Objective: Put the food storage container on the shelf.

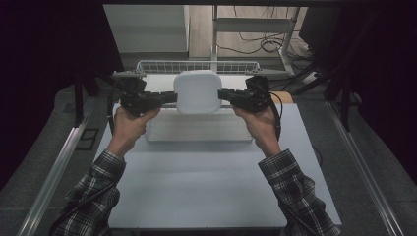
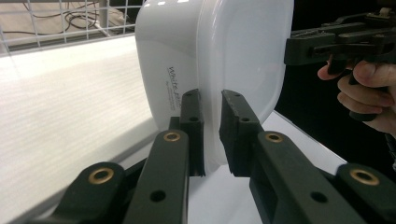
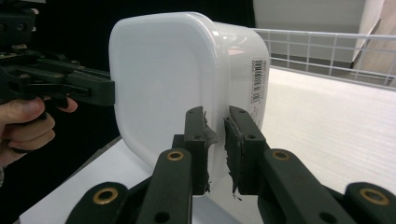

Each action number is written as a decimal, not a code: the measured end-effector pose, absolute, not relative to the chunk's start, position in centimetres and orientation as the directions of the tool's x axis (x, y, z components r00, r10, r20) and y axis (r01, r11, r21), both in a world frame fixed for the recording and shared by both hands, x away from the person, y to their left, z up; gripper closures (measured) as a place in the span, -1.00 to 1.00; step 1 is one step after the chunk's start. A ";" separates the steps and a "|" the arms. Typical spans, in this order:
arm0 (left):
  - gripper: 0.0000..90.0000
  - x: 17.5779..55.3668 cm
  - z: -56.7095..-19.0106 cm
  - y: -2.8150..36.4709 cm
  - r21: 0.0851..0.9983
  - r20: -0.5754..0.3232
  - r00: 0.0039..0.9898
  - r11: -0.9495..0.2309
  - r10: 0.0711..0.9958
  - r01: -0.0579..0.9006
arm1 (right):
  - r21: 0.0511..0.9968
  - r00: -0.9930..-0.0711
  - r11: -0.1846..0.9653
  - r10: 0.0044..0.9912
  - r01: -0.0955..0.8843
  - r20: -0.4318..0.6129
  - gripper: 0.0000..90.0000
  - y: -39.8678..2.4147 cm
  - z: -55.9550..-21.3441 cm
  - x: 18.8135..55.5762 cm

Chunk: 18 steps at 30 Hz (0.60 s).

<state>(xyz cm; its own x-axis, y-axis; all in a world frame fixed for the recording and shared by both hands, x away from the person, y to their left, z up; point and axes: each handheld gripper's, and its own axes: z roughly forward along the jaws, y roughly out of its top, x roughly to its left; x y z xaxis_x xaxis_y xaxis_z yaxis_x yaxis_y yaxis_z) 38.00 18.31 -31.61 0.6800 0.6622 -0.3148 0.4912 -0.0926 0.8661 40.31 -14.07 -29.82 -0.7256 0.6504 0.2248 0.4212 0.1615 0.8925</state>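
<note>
One white plastic container [image 1: 197,92] is sitting just above the centre of the high view, held up between two grippers and turned on edge, so its broad lidded face is looking toward the bottom of the frame. It is nearly square with rounded corners, so no long axis can be told. The lid is closed and the walls are opaque, so its contents cannot be told.

The left gripper [image 1: 169,97] is coming in from the left of the high view, and the right gripper [image 1: 223,94] from the right. In the left gripper view, the container [image 2: 215,60] is filling the upper centre, and the jaws of the left gripper [image 2: 212,133] are pinching its rim. In the right gripper view, the right gripper [image 3: 215,149] is likewise pinching the rim of the container [image 3: 168,74].

One wire basket [image 1: 196,65] is standing just above the container in the high view, on the white table [image 1: 196,187].
</note>
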 end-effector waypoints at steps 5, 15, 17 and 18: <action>0.77 38.6 -31.4 18.1 0.863 -0.314 0.673 -0.094 0.670 0.496 | 0.890 -0.715 0.159 0.661 0.428 0.226 0.73 -14.0 -29.7 41.0; 0.77 39.7 -31.4 17.7 0.852 -0.321 0.651 -0.090 0.688 0.516 | 0.880 -0.692 0.139 0.676 0.455 0.251 0.72 -14.0 -30.0 42.2; 0.77 39.9 -31.5 17.6 0.849 -0.321 0.648 -0.092 0.691 0.519 | 0.879 -0.692 0.136 0.676 0.456 0.254 0.72 -14.1 -30.4 42.5; 0.77 39.9 -31.5 17.6 0.849 -0.321 0.648 -0.092 0.691 0.519 | 0.879 -0.692 0.136 0.676 0.456 0.254 0.72 -14.1 -30.4 42.5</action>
<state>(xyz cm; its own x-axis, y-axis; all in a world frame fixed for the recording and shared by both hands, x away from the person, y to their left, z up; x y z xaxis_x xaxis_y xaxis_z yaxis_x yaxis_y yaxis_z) 39.85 17.61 -31.53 0.6480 0.6907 -0.3211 0.5195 -0.0924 0.8495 42.49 -14.10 -30.35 -0.6920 0.6756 0.2544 0.4561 0.1361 0.8795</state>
